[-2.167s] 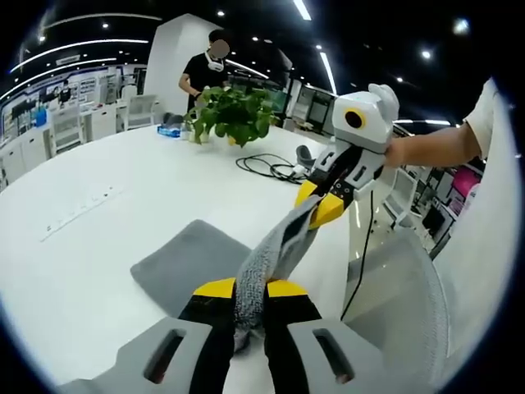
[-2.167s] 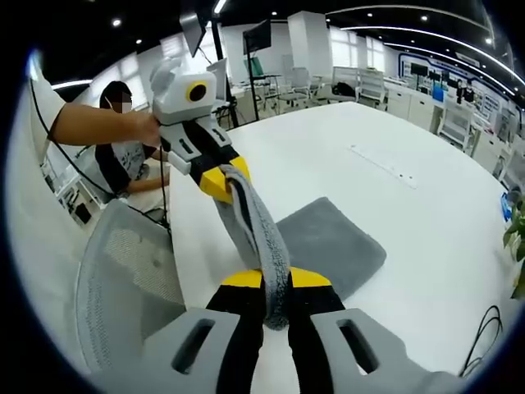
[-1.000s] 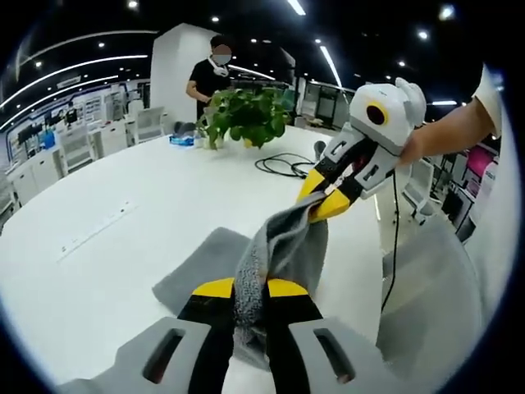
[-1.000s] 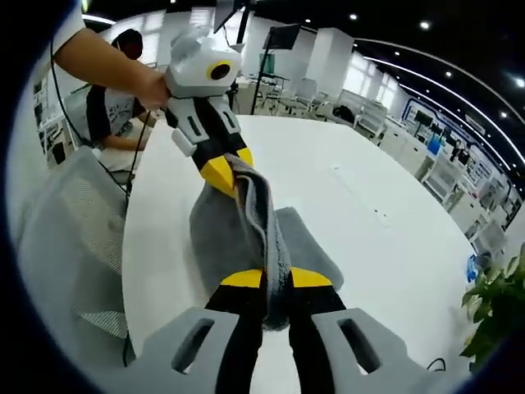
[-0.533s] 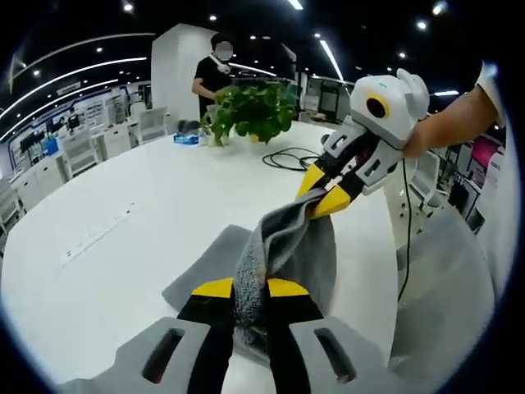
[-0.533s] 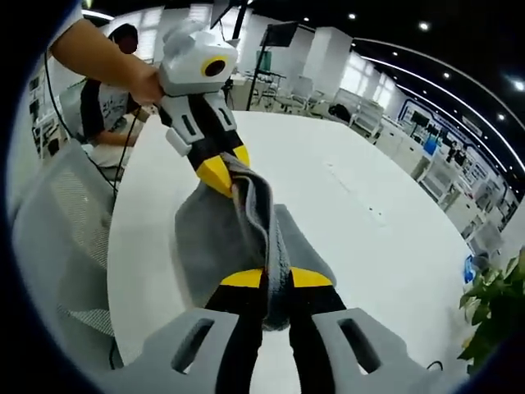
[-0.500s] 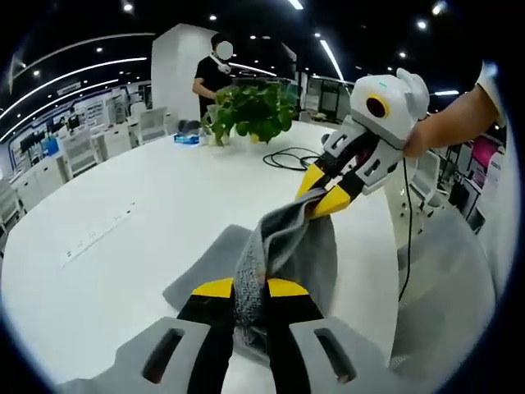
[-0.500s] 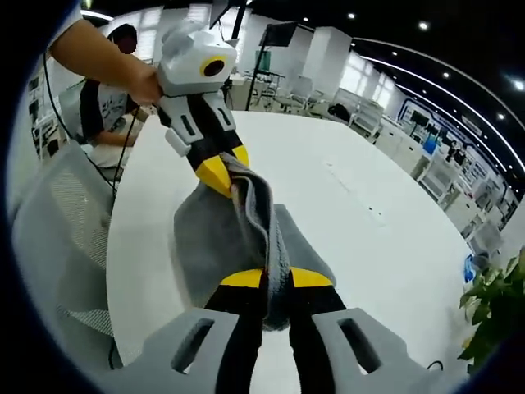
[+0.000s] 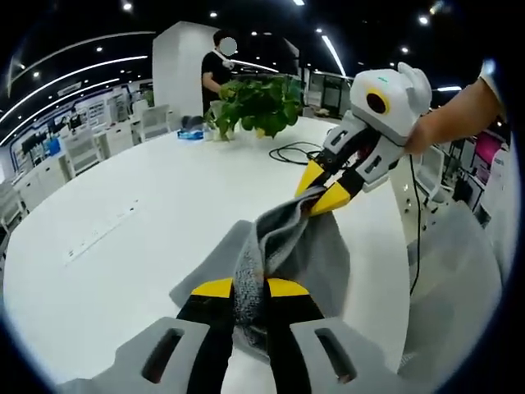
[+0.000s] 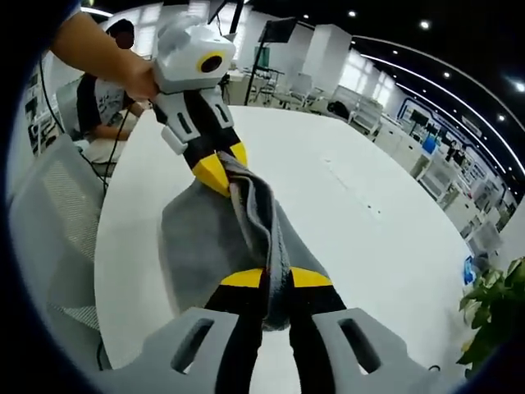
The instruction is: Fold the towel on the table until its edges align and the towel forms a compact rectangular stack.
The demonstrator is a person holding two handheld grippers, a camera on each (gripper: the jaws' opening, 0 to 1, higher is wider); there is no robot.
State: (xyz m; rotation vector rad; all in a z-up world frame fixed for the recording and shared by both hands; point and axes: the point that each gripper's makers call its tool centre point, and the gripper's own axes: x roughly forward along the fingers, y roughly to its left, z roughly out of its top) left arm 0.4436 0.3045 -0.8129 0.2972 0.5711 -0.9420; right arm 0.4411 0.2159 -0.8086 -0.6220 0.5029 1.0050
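A grey towel hangs lifted over the white table, its upper edge stretched between the two grippers and its lower part draped down to the tabletop. My left gripper is shut on one end of that edge. At the other end, my right gripper comes in from the right and is shut on the cloth. In the right gripper view the towel hangs the same way: my right gripper pinches the near end and my left gripper holds the far end, a hand behind it.
A potted green plant and a black cable sit at the table's far side, with a person standing behind. A grey mesh chair stands at the table's edge; another person sits beyond the table.
Both grippers have carried the held edge further over the table; more of the towel now hangs spread below them. Both stay shut on the cloth.
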